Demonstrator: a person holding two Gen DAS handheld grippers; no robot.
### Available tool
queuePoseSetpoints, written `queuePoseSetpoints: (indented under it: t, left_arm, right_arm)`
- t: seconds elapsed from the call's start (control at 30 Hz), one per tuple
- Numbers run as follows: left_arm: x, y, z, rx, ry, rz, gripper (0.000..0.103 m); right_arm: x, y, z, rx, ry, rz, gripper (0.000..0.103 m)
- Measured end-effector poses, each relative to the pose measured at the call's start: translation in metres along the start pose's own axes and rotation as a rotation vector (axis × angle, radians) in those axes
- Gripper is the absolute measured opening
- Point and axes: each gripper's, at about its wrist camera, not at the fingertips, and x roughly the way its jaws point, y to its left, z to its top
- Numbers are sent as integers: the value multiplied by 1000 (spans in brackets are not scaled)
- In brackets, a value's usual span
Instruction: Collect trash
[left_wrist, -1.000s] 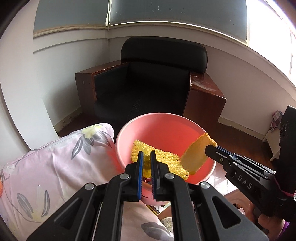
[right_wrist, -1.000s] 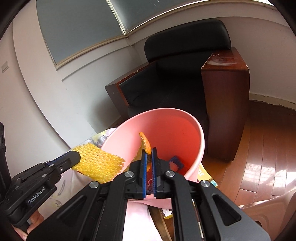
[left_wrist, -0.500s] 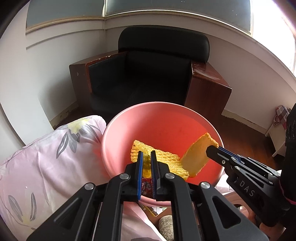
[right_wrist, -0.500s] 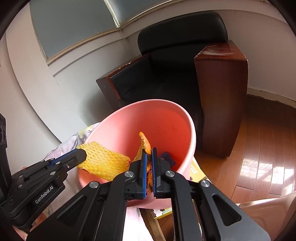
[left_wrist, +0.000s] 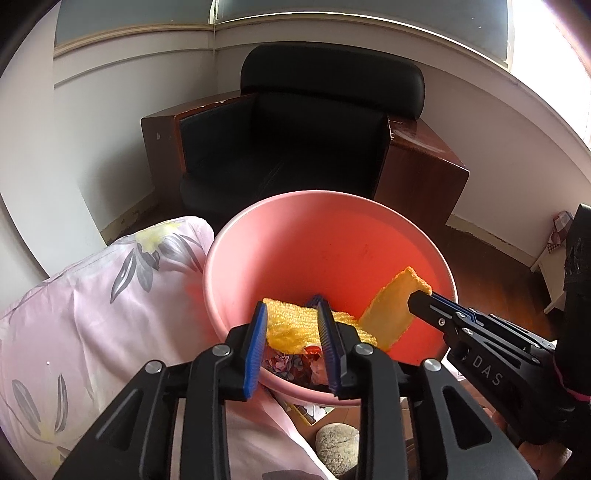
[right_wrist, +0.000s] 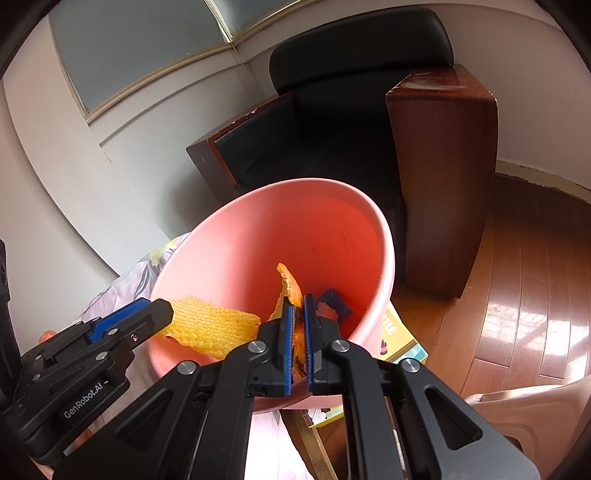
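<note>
A pink bin (left_wrist: 332, 236) stands in front of both grippers and shows in the right wrist view too (right_wrist: 325, 236). My left gripper (left_wrist: 291, 332) is open over the bin's near rim, with the yellow foam net (left_wrist: 291, 326) loose between its fingers; the net also shows in the right wrist view (right_wrist: 210, 326). My right gripper (right_wrist: 298, 325) is shut on an orange peel (right_wrist: 288, 282) and holds it inside the bin; in the left wrist view the peel (left_wrist: 391, 306) sticks up from its tips. Wrappers (left_wrist: 291, 360) lie at the bin's bottom.
A black armchair (left_wrist: 314, 140) with wooden sides stands behind the bin. A floral pink pillow (left_wrist: 92, 314) lies to the left. A yellow box (right_wrist: 395, 336) and a stone (left_wrist: 336, 443) lie on the wooden floor (right_wrist: 517, 295) below.
My left gripper has opened and let go of the yellow net, which sits lower in the bin. Both grippers have moved closer to the bin. The right stays shut on the peel.
</note>
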Motion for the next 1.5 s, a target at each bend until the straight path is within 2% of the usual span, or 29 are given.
queuePoseSetpoints:
  t: [0.17, 0.2, 0.37, 0.77, 1.5]
  left_arm:
    - [-5, 3, 0, -6, -9, -4, 36]
    - [-6, 3, 0, -8, -10, -4, 36]
    - [-13, 6, -1, -19, -19, -8, 40]
    - [-36, 16, -8, -52, -34, 13, 40]
    - [-107, 25, -32, -70, -114, 14, 40]
  right_arm:
    - [-3, 4, -1, -13, -12, 10, 28]
    - [-3, 4, 0, -14, -14, 11, 29]
    - [-9, 8, -1, -19, -21, 15, 29]
    - [-33, 23, -11, -57, -44, 38, 29]
    - [-86, 56, -37, -138, -77, 67, 29]
